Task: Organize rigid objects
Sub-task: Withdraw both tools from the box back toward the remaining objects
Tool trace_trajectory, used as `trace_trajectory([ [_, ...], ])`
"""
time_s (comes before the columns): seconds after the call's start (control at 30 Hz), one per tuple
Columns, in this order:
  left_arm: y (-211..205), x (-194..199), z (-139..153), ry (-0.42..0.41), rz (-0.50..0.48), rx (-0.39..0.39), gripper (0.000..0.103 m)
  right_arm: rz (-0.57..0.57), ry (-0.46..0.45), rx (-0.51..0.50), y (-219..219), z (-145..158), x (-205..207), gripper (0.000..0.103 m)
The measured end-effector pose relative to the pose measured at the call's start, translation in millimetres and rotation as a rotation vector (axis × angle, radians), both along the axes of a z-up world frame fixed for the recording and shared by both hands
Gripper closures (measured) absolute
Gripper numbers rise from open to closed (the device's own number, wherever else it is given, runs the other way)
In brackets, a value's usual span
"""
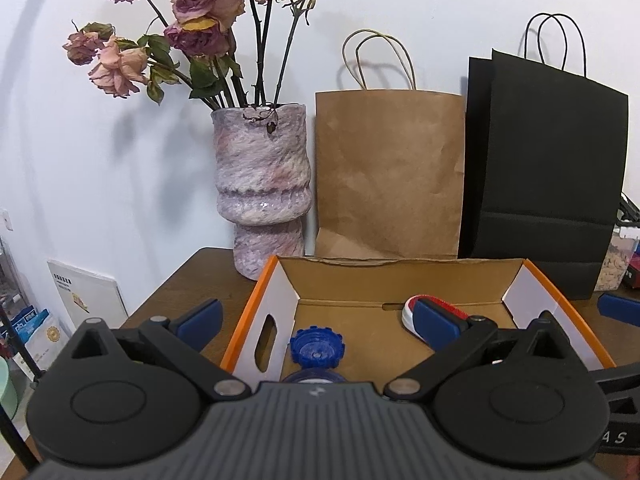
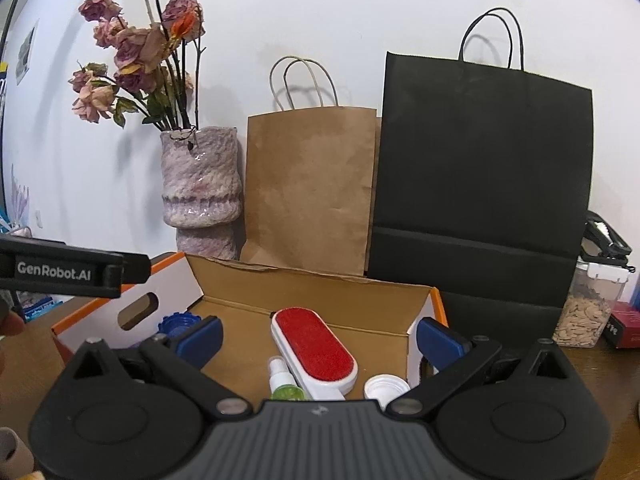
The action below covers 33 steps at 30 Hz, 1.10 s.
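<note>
- The cardboard box (image 1: 400, 276) sits on the wooden table (image 1: 180, 280), in front of the vase (image 1: 262, 184), the brown bag (image 1: 390, 172) and the black bag (image 1: 548, 168).
- The lint brush (image 2: 314, 350) lies in the box, its long axis running from the back left to the near right, red face up; the left view shows only its far end.
- Only the right view shows the spray bottle (image 2: 280, 376) and the white cap (image 2: 384, 388), both partly cut off.
- The blue lid (image 1: 317, 350) lies near the box's left wall.
- The left gripper (image 1: 318, 324) and right gripper (image 2: 320, 338) are spread wide, holding nothing.
</note>
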<state>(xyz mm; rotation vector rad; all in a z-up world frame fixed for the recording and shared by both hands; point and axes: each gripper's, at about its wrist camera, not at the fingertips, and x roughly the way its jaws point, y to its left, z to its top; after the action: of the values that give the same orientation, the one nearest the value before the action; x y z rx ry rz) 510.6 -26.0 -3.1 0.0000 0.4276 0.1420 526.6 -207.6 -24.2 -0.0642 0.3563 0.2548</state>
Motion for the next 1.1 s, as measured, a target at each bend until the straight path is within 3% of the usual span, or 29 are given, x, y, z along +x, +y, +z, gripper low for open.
trace_trajectory([
  [1.1,2,-101,-10,0.023,-0.014,-0.009,0.000,-0.017,-0.001,-0.004,-12,-8,-108,0.000],
])
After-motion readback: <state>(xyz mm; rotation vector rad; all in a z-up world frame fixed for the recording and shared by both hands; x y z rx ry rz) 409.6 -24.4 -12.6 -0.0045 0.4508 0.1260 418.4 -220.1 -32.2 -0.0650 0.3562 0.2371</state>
